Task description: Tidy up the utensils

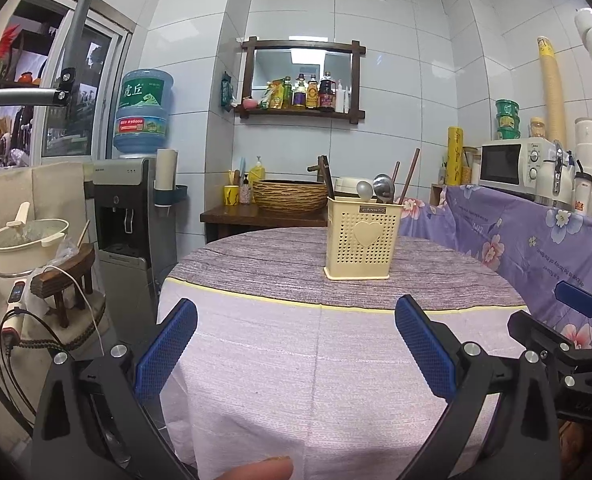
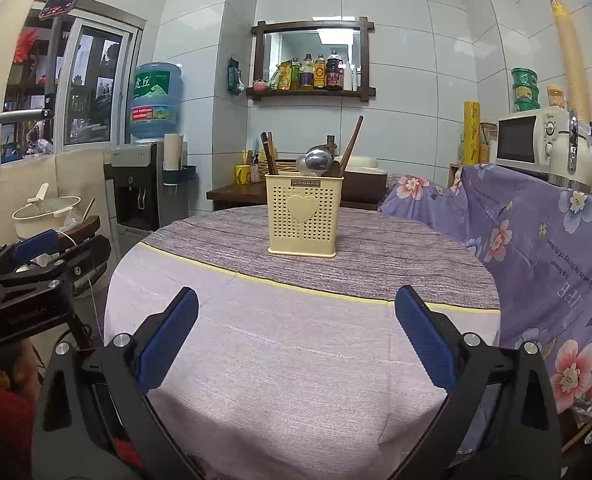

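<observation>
A cream perforated utensil holder with a heart on its front stands upright on the far half of the round table. Metal spoons and brown chopsticks stick out of its top. My left gripper is open above the near table edge, nothing between its blue pads. My right gripper is open too, empty, well short of the holder. Each gripper shows at the edge of the other's view.
A purple floral cloth covers a counter at the right, with a microwave and bottles on it. A water dispenser, a pot and cables stand at the left. A woven basin sits behind the table.
</observation>
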`<state>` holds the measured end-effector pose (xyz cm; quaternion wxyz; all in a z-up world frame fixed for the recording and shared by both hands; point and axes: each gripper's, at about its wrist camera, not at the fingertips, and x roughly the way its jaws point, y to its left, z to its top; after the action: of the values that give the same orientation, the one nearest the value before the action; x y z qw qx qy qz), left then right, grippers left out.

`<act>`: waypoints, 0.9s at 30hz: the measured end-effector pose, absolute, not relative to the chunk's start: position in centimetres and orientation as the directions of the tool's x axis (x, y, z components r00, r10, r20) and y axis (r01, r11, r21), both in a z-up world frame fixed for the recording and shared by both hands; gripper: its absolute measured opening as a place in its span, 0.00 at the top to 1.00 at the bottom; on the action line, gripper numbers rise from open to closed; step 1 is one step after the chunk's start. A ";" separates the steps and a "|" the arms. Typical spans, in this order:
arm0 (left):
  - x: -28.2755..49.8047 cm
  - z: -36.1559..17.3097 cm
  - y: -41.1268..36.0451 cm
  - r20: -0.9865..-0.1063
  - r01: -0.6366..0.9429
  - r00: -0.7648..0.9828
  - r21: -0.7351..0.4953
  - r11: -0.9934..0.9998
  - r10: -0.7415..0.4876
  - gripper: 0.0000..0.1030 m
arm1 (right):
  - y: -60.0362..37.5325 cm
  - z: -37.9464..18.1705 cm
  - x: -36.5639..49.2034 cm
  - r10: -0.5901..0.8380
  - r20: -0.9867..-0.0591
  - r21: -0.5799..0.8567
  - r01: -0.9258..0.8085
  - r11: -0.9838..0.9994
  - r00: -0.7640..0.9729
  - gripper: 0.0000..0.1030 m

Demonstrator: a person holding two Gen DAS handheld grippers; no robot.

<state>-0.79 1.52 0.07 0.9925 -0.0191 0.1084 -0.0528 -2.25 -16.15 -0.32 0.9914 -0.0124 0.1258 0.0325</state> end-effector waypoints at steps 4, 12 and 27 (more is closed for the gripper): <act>-0.8 0.0 1.5 -0.215 0.098 0.971 -0.048 0.994 -0.106 0.05 | -16.1 -0.3 -2.3 0.061 -0.250 -0.015 -0.067 0.998 0.966 0.06; -0.7 0.1 1.5 -0.219 0.098 0.970 -0.046 0.994 -0.106 0.05 | -16.1 -0.4 -2.2 0.060 -0.250 -0.015 -0.066 0.998 0.966 0.06; -0.6 0.1 1.3 -0.226 0.109 0.967 -0.040 0.993 -0.115 0.05 | -16.0 -0.5 -2.1 0.058 -0.253 -0.015 -0.064 0.998 0.966 0.06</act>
<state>-0.63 1.30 0.15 0.9917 -0.0138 0.1147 -0.0564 -2.14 -16.03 -0.55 0.9913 -0.0113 0.1273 0.0307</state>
